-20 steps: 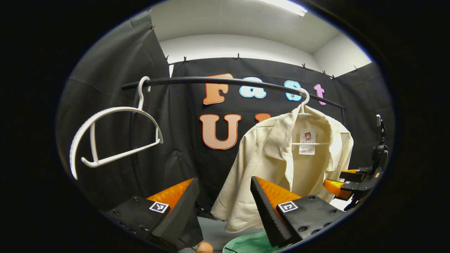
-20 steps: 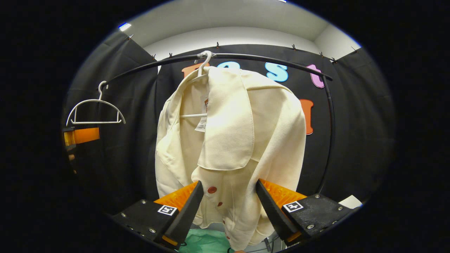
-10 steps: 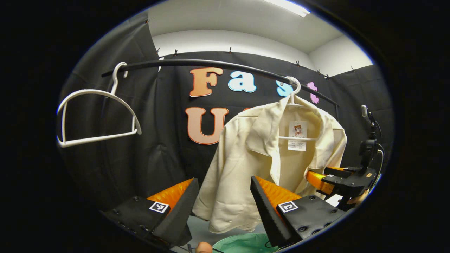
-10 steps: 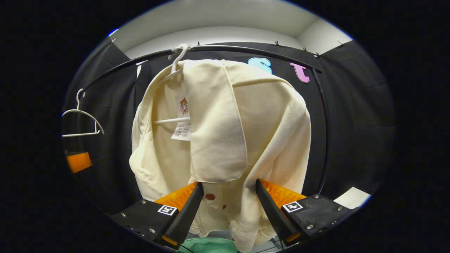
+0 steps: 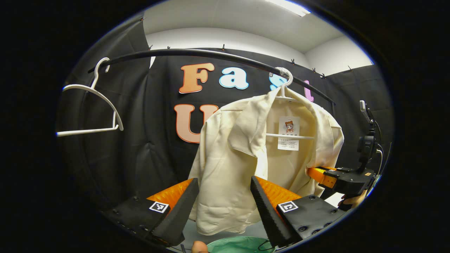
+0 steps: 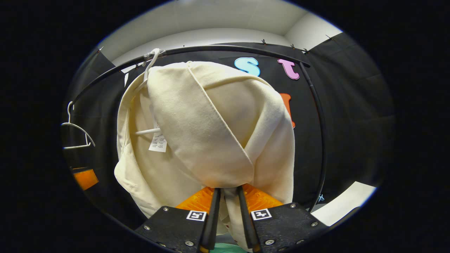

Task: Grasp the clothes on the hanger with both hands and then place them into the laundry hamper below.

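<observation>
A cream collared shirt hangs open-fronted on a white hanger hooked over a curved black rail in a booth, with a second, bare white hanger hooked farther along the same rail.

In the left gripper view, the left gripper is held level below the rail, pointing at the shirt's lower front panel. Its jaws stand wide apart, and the shirt's hem hangs in the gap between them; whether either finger touches the cloth cannot be told. A fingertip of the person holding it shows at the bottom edge, beside the rim of a pale green laundry hamper that sits directly under the shirt.

Across the shirt in the same view, the right gripper reaches in from the side at about waist height of the garment, its fingers against the shirt's far edge, with part of the hand holding it visible beneath the gripper body.

In the right gripper view, the right gripper is tilted upward toward the rail, and its jaws are drawn nearly together, clamped on a gathered fold of the shirt that bunches and drapes over the fingertips. The shirt's hanger remains hooked on the rail above, and a paper tag hangs inside the collar. The bare hanger is seen off to one side, with part of the left gripper below it.
</observation>
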Tool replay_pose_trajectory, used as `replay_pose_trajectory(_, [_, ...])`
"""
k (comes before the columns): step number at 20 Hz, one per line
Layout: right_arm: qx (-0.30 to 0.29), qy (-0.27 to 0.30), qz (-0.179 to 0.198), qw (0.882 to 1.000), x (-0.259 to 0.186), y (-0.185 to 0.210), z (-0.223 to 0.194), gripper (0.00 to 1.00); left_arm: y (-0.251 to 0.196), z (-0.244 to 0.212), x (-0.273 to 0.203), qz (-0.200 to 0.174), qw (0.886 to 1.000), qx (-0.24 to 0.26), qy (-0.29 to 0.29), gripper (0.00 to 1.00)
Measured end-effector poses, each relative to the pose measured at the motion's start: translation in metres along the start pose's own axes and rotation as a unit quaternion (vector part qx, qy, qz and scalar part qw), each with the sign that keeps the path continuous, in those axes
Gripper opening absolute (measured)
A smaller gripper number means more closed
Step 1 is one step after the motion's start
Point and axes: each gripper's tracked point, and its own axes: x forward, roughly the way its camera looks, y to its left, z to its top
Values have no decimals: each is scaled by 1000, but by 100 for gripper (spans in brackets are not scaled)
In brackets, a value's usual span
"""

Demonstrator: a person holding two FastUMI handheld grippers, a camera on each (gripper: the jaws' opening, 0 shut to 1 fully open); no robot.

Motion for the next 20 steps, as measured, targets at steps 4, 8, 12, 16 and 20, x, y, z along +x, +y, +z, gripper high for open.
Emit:
replay_pose_trajectory(4, [-8, 1, 6, 1000, 0, -4, -1, 14, -13, 1, 12, -6, 1000, 8, -1, 94])
replay_pose_trajectory(8, [-11, 0, 15, 1000, -10, -6, 0, 1, -29, 6, 23, -14, 1000, 14, -10, 97])
replay_pose_trajectory(12, [-19, -3, 32, 999, -26, -2, 0, 0, -41, 9, 35, -16, 999, 25, -17, 93])
replay_pose_trajectory(16, [-20, -8, 44, 999, -46, -3, 6, 0, -45, 10, 47, -10, 999, 28, -16, 97])
replay_pose_trajectory(20, [-18, -16, 52, 998, -61, -3, 12, 0, -49, 10, 59, -9, 999, 34, -19, 97])
